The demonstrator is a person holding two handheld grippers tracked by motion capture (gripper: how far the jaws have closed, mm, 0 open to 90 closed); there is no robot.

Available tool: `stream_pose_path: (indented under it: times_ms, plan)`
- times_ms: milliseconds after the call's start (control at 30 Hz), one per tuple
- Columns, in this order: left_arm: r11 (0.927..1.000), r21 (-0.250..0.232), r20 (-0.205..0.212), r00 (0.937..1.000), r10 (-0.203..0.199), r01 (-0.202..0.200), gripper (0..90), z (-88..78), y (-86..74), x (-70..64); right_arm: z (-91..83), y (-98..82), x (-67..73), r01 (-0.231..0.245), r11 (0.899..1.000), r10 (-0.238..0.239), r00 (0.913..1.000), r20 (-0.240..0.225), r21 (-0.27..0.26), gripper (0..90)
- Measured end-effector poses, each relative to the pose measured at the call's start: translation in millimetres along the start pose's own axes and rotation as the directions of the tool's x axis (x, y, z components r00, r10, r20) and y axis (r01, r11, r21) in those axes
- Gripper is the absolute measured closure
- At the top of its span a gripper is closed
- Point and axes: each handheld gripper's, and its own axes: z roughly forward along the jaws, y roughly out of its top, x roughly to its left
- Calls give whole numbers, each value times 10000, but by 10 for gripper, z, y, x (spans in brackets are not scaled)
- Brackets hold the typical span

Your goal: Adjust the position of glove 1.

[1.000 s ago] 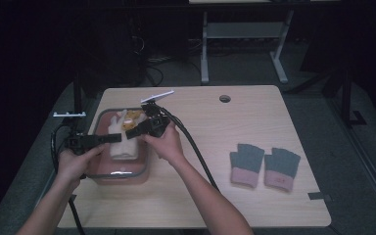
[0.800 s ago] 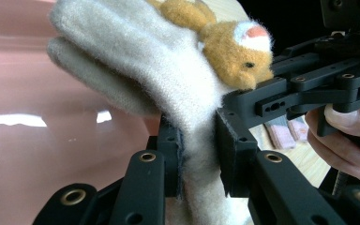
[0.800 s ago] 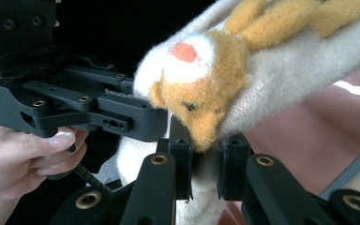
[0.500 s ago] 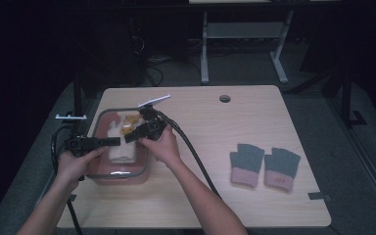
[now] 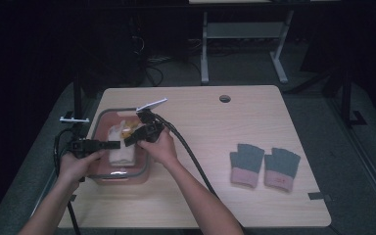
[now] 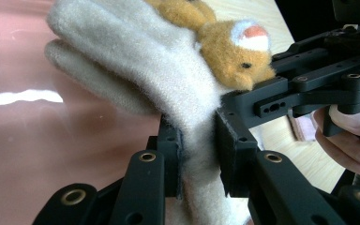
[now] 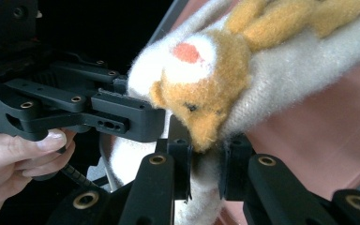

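Note:
A cream knitted glove (image 5: 121, 149) with an orange plush animal face (image 6: 236, 51) hangs over the pink tray (image 5: 127, 177) at the table's left. My left gripper (image 5: 113, 145) comes in from the left, shut on the glove's cuff (image 6: 199, 159). My right gripper (image 5: 131, 140) comes from the right, shut on the glove just under the animal face (image 7: 205, 171). The two sets of jaws sit close together, almost touching. In the right gripper view the left gripper's jaw (image 7: 122, 115) lies beside the face. The glove's fingers (image 6: 122, 56) point away over the tray's floor.
A pair of grey gloves with pink cuffs (image 5: 247, 164) (image 5: 280, 169) lies flat on the right half of the wooden table (image 5: 205, 196). A cable hole (image 5: 224, 98) sits near the far edge. Black cables trail from both grippers across the table.
Both hands have sunk a little with the cream glove, bringing it lower over the pink tray. Both grips look unchanged.

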Motion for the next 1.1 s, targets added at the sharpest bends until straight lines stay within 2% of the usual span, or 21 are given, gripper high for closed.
stream_pose_path:
  times_ms: [300,600,667,733,800,867,1000,1100]
  plan:
    - [9998,210,-321,9995,-28,34,733,51,-19,34,77,-4,-39,-73,9997,67,9996,261,225,755]
    - [9993,363,-620,9981,-52,75,734,97,-55,70,74,-11,-20,72,9981,-124,9963,846,610,733]
    - [9983,582,-890,9960,50,2,738,121,-61,83,45,-13,-15,269,9977,-336,9935,1091,619,720]
    - [9978,666,-1010,9949,31,36,740,132,-63,80,11,-9,-5,262,9977,-327,9938,1059,620,710]
    - [9952,974,-1305,9911,248,-121,741,158,-61,83,-15,-4,-1,389,9976,-454,9922,1159,573,708]
    - [9946,1024,-1416,9895,281,-136,741,167,-58,82,-24,-4,2,404,9974,-473,9915,1209,589,708]
    - [9921,1246,-1889,9812,403,-168,744,202,-64,81,-68,0,14,411,9980,-464,9921,1168,476,706]
    - [9909,1328,-2006,9786,469,-202,738,197,-66,87,-92,0,30,443,9979,-495,9920,1161,468,705]
